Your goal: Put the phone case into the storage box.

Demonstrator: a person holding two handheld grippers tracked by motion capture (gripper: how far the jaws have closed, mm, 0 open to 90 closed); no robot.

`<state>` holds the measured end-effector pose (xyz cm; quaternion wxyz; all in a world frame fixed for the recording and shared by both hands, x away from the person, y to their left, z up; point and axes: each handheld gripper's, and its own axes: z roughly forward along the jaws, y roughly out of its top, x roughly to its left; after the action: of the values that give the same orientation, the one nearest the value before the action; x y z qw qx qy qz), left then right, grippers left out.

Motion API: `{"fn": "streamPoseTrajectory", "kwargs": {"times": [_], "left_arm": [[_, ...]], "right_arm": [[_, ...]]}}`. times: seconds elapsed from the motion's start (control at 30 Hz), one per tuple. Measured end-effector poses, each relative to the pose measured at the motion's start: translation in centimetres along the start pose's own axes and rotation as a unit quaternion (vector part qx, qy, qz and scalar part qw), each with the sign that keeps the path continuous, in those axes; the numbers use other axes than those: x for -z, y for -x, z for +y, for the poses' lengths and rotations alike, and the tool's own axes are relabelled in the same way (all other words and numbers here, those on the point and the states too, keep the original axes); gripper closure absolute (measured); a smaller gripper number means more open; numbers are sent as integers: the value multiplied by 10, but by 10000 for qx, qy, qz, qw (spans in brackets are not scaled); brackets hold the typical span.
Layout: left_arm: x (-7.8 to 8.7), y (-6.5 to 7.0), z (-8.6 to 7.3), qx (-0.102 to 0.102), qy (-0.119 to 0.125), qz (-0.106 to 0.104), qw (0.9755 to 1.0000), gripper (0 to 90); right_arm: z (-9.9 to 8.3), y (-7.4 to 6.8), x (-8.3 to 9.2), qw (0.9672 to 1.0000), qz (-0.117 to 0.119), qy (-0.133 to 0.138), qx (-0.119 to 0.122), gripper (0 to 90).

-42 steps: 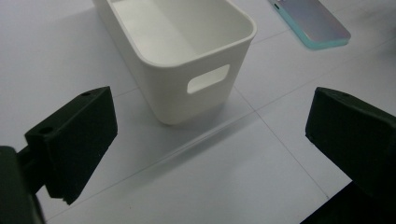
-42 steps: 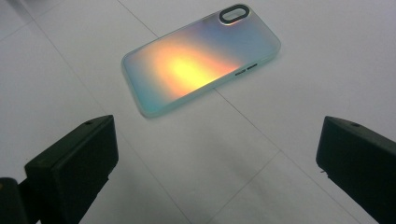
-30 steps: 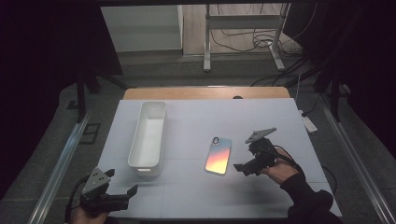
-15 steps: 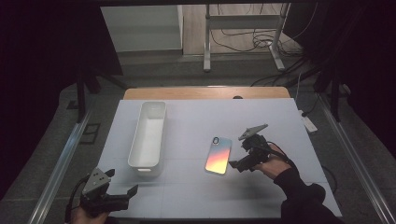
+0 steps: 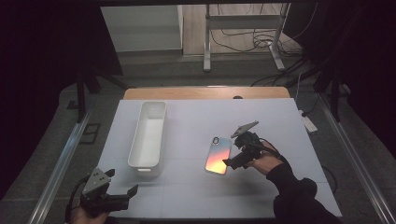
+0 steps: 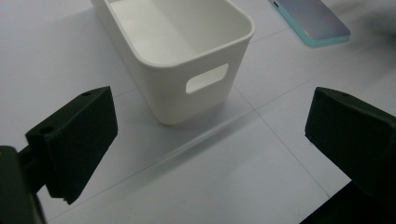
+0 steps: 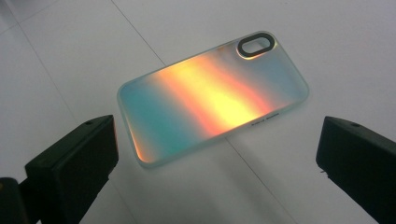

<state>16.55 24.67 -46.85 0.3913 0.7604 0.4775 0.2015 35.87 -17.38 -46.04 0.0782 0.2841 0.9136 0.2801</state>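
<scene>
Two grippers, both gaping wide: we are reaching the right gripper (image 5: 232, 161) for the phone case (image 5: 218, 155) lying flat mid-frame; next, straddling and pinching its edges. Left gripper (image 5: 122, 194) is idling lower left near the white bin (image 5: 148, 135).

In the left gripper view the phone case (image 6: 310, 21) is cut by the top edge and blurred — so is the bin (image 6: 177, 51), its far end out of frame. In the high view the left hand (image 5: 86, 215) is perhaps half cut off.
</scene>
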Motion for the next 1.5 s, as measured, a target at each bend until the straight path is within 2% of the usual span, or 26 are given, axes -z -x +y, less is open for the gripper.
{"fn": "streamPoseTrajectory", "kwargs": {"times": [0.3, 0.5, 0.83, 1.07, 1.4, 1.47, 1.5], "left_arm": [[0, 0, 0, -4, 0, -6, 10000, 33], [0, 0, 0, -2, 0, -13, 10000, 33], [0, 0, 0, -6, -11, -8, 10000, 33], [0, 0, 0, -12, -15, -6, 10000, 33], [0, 0, 0, -12, -21, 3, 10000, 33], [0, 0, 0, -10, -20, 3, 10000, 33], [0, 0, 0, -4, -20, 5, 10000, 33]], "right_arm": [[11, -1, -11, 9999, 93, -58, -22, 0], [17, -2, -17, 9999, 63, -91, 39, 0], [30, -6, -26, 9998, 140, -124, 103, 0], [36, -9, -32, 9996, 109, -222, 149, 0], [41, -11, -40, 9990, 216, -350, 159, 0], [42, -11, -40, 9989, 220, -363, 171, 22], [42, -12, -40, 9990, 181, -379, 155, 64]]}}
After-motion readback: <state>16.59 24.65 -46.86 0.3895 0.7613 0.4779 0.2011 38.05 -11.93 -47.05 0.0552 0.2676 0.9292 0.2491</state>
